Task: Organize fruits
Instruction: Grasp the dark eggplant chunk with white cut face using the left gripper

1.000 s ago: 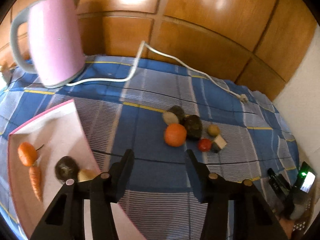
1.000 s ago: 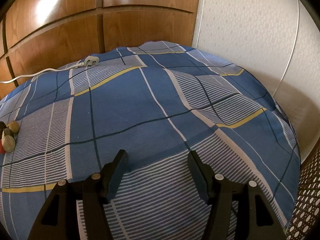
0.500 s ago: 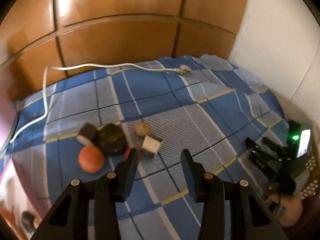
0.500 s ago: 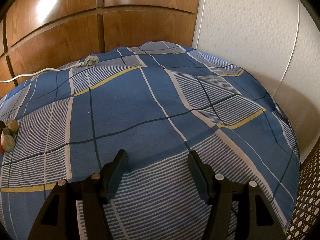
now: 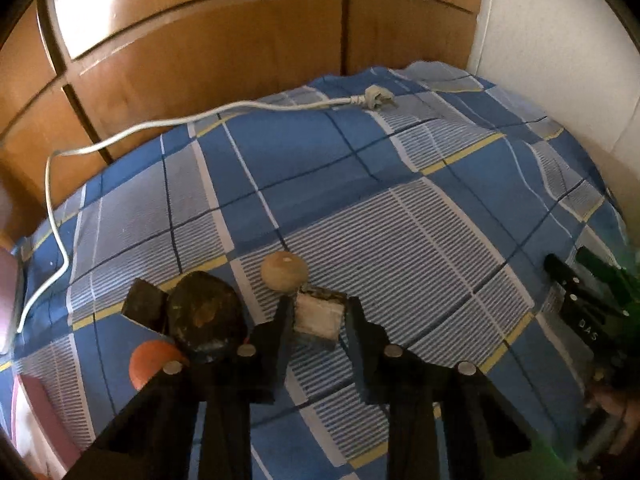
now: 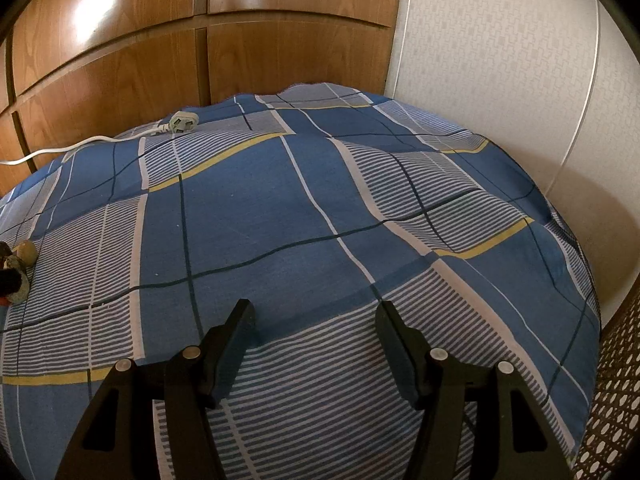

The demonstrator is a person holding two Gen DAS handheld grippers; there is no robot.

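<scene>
In the left wrist view my left gripper is open, its two fingers on either side of a white-faced cut fruit piece lying on the blue checked cloth. A small tan round fruit sits just behind it. To the left lie a dark avocado, a dark cut piece and an orange, partly hidden by my left finger. My right gripper is open and empty over bare cloth; the fruit pile shows at its far left edge.
A white power cord with its plug runs along the back by the wooden panels. A pink tray edge shows at the lower left. The other gripper's black body is at the right. A white wall bounds the right side.
My left gripper swung right from the tray and kettle, then came down close onto the fruit pile, its fingers now around the white-faced piece. My right gripper has not moved.
</scene>
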